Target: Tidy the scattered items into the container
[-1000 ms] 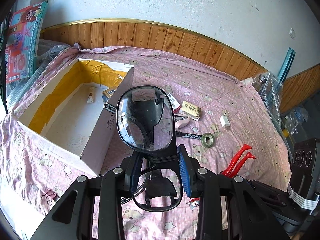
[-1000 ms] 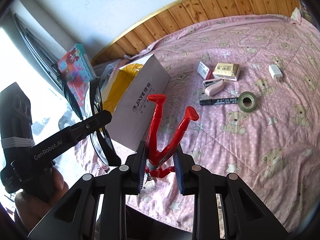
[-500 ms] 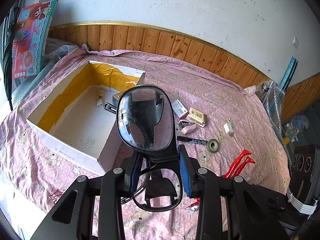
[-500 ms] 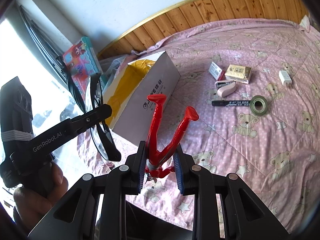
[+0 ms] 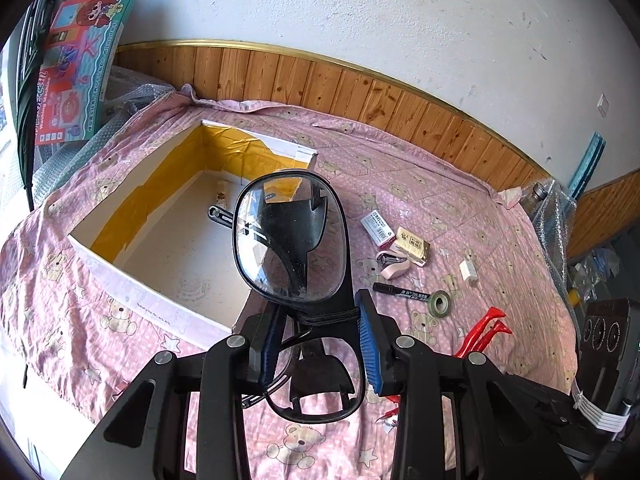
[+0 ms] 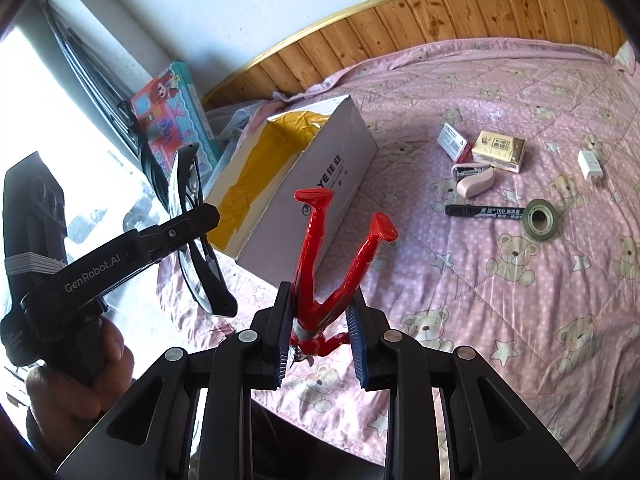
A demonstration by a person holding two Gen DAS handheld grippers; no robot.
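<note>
Left tool (image 5: 316, 344): clamps glasses (image 5: 290, 240) at the bridge.
Right tool (image 6: 320, 344): grips red figure (image 6: 336, 264).
Box (image 5: 120, 276): open.
Risk: glasses may pivot and slip.

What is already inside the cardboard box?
In the cardboard box: a small white tube and a black tool handle. The held glasses hide the box's right part.

pink bedspread (image 6: 500, 92), cardboard box (image 6: 332, 172), marker (image 6: 484, 211), tape roll (image 6: 541, 219)
</note>
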